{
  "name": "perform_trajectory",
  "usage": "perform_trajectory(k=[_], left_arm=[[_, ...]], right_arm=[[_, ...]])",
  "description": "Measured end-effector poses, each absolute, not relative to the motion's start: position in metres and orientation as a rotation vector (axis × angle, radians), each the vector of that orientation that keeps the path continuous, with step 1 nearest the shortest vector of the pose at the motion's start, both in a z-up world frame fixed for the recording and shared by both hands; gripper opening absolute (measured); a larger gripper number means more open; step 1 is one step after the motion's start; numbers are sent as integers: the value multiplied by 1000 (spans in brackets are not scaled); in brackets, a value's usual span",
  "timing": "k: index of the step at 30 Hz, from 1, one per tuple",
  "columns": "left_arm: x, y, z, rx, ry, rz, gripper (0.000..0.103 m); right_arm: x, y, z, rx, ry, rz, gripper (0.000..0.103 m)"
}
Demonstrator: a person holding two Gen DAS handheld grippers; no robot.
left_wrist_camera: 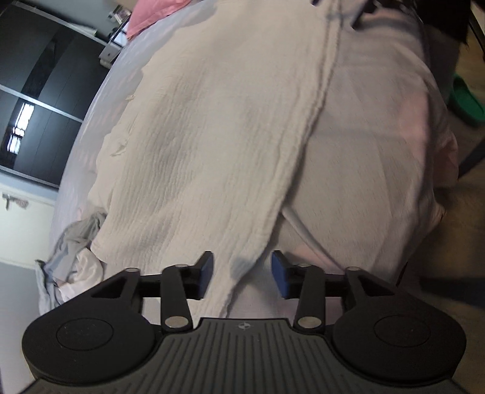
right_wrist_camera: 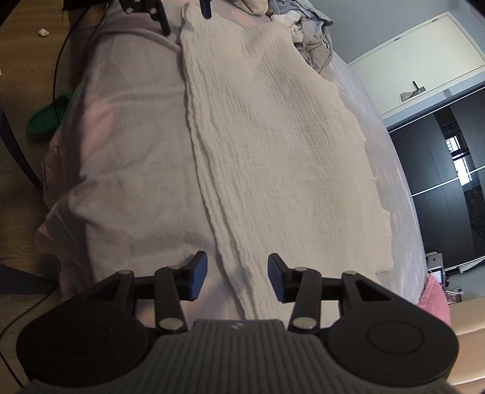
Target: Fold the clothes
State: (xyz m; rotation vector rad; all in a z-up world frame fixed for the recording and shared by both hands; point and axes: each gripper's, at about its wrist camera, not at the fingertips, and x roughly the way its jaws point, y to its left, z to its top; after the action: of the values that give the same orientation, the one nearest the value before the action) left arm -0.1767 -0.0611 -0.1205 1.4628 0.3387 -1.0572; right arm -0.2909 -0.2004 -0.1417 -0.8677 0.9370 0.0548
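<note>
A white crinkled garment [left_wrist_camera: 212,145] lies spread flat on the bed, folded lengthwise with a long straight edge. My left gripper [left_wrist_camera: 242,272] is open, its blue pads either side of one end corner of the garment, just above it. The garment also shows in the right wrist view [right_wrist_camera: 272,151]. My right gripper [right_wrist_camera: 238,275] is open, its pads straddling the opposite end corner. The left gripper [right_wrist_camera: 182,12] shows at the top of the right wrist view, at the garment's far end.
The bed has a pale lilac cover [right_wrist_camera: 127,157]. A heap of grey and white clothes [left_wrist_camera: 72,248] lies beside the garment. A pink pillow [left_wrist_camera: 154,15] sits at one end. A green object [right_wrist_camera: 45,118] and a cable lie on the wooden floor. Dark wardrobe doors [left_wrist_camera: 39,106] stand beyond.
</note>
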Motion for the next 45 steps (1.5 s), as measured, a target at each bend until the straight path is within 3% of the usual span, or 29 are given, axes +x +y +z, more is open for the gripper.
perform_trajectory(k=[3,7,15,24,25,29,32,45], left_arm=[[-180,-57,-130,1522,279,-1042,48],[-177,-54,-135,1554,233,-1017,57],[-171,-52,-145,1622,151,-951,57],[-162,-66,-157,1613,154,-893,55],[-160,-67,-155,1599,169,-895,50],[-159,-72,-150,1557,224,-902,23],[-160,-70,-148,1529,255,-886,5],[-113,-87,-27,1055,273,-761,2]], right_arm=[[-292,-204,-148,-905,944,24,48],[-295,-205,-157,-986,936,-2,48],[-308,-214,-175,-1212,957,-22,48],[-301,-228,-186,-1245,1010,-81,46],[-302,-226,-187,-1254,1009,-80,43],[-304,-222,-193,-1285,1019,-68,14],[-303,-222,-193,-1288,1023,-73,6],[-278,-249,-99,-1125,818,-392,5]])
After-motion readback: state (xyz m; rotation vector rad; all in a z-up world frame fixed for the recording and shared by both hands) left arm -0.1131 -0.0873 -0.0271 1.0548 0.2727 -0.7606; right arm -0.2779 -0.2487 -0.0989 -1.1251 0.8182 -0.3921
